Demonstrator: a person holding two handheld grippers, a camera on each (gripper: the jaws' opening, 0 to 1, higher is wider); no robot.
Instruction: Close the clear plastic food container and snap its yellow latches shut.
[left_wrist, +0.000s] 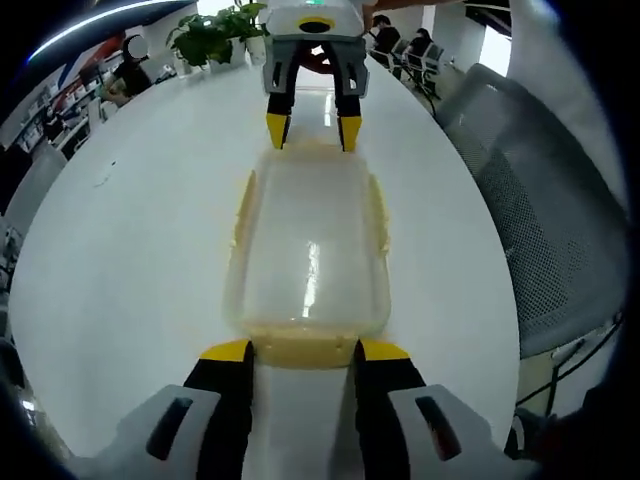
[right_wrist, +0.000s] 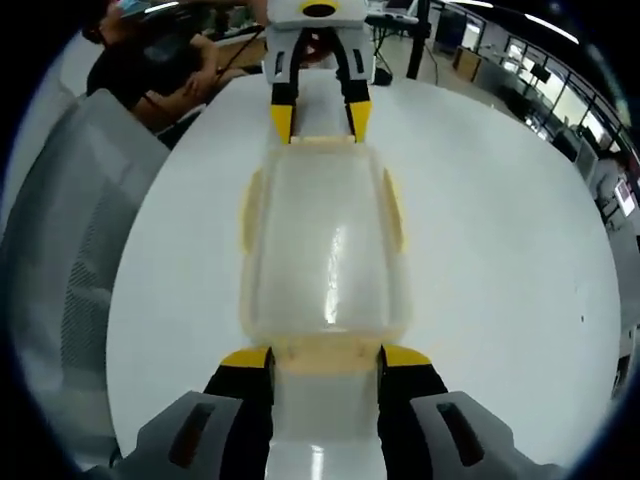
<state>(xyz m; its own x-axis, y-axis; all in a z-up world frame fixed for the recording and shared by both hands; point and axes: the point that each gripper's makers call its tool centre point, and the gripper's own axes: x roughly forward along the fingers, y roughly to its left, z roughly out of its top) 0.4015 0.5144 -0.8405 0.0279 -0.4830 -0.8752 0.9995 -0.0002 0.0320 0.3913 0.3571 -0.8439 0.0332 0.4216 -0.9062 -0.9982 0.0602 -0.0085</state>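
The clear plastic container (left_wrist: 308, 250) (right_wrist: 325, 240) lies lengthwise on the white table (left_wrist: 130, 250) (right_wrist: 500, 250) with its lid on top. Yellow latches run along both long sides (left_wrist: 243, 205) (right_wrist: 395, 205) and sit at each short end (left_wrist: 305, 348) (right_wrist: 325, 350). My left gripper (left_wrist: 306, 352) (right_wrist: 320, 122) is open at one short end, its yellow-tipped jaws either side of that end latch. At the opposite short end my right gripper (right_wrist: 325, 357) (left_wrist: 313, 132) is open in the same way. Whether the latches are snapped down, I cannot tell.
A grey mesh chair (left_wrist: 540, 220) (right_wrist: 70, 220) stands close beside the table. A potted plant (left_wrist: 215, 35) sits at the table's far end. A seated person (right_wrist: 150, 60) is near the other end. Desks and chairs fill the room behind.
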